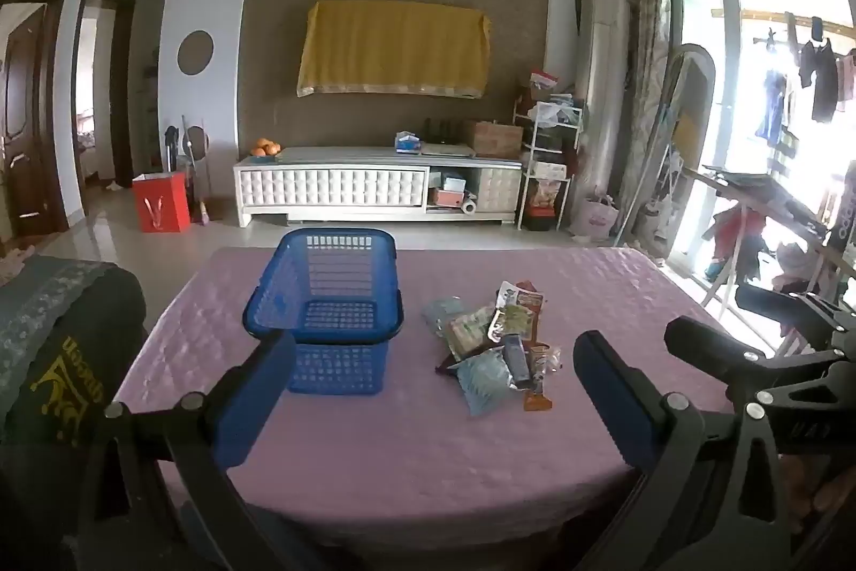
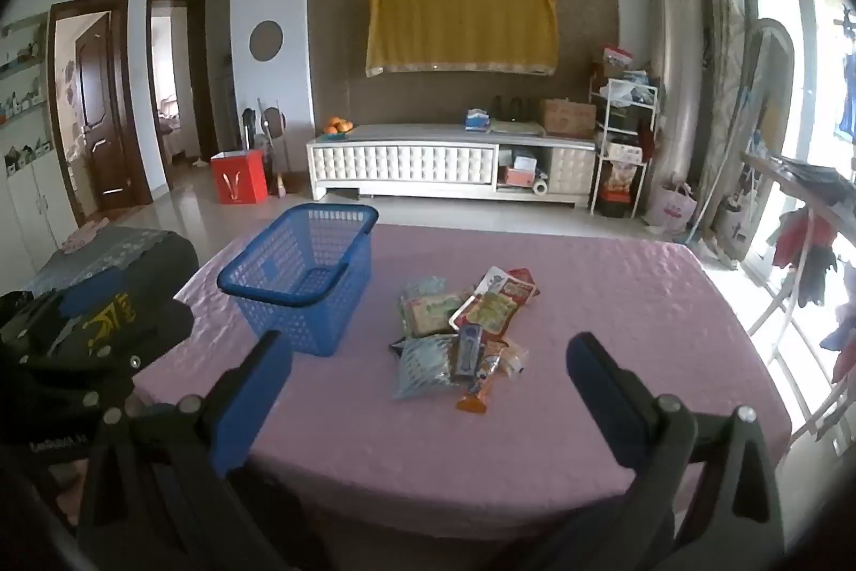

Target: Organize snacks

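One blue basket (image 1: 323,298) stands on the pink table (image 1: 374,453), ahead of the left gripper (image 1: 433,357) and toward its left finger (image 1: 251,394), which overlaps the basket's near corner in view; I cannot tell whether they touch. The basket looks empty. To its right, clear of it, lies one pile of snacks (image 1: 497,346), roughly ten packets, overlapping too much to count surely, nearer the left gripper's right finger. That gripper is spread wide and holds nothing.

From the right wrist, the basket (image 2: 305,282) sits ahead-left and the snacks (image 2: 460,335) lie almost straight ahead, between the fingers' lines but beyond the tips. The right gripper (image 2: 428,357) also gapes wide, empty, touching nothing.
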A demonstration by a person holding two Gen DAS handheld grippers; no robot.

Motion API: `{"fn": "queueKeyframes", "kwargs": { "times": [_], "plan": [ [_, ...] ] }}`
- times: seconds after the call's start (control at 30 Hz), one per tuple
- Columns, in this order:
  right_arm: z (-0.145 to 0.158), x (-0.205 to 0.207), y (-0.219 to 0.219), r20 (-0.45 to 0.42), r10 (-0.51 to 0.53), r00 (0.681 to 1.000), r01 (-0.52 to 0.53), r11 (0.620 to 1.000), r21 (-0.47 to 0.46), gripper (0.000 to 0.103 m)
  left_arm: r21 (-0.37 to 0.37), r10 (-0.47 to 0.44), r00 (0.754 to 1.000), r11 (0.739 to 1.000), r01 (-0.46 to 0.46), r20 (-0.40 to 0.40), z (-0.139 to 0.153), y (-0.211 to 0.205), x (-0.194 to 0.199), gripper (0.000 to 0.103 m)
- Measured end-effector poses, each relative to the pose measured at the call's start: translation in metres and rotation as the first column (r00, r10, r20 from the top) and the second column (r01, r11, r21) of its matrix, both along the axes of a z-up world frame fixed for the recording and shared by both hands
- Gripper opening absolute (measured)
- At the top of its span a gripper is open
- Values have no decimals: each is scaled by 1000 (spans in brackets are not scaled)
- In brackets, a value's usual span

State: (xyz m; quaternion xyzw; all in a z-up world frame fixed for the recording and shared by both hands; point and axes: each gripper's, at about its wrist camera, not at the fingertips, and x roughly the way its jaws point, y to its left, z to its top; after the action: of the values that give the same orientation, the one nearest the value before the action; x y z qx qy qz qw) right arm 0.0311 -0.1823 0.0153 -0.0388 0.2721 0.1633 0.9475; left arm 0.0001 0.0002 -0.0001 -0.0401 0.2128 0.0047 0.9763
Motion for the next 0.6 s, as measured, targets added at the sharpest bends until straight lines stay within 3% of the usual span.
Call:
{"fn": "queueKeyframes", "kwargs": {
  "times": [0.2, 0.37, 0.6],
  "plan": [
    [1, -1, 1, 10, -1, 1000, 1, 1000, -5, 103, 30, 10, 1000, 999, -11, 14, 1, -10, -7, 103],
    [0, 0, 3, 11, 0, 1000, 0, 1000, -4, 103, -13, -10, 1000, 1000, 10, -11, -1, -2, 1, 103],
    [4, -4, -1, 0, -8, 1000, 8, 1000, -9, 103, -17, -20, 999, 1000, 20, -25, -6, 0, 2, 103]
  ]
}}
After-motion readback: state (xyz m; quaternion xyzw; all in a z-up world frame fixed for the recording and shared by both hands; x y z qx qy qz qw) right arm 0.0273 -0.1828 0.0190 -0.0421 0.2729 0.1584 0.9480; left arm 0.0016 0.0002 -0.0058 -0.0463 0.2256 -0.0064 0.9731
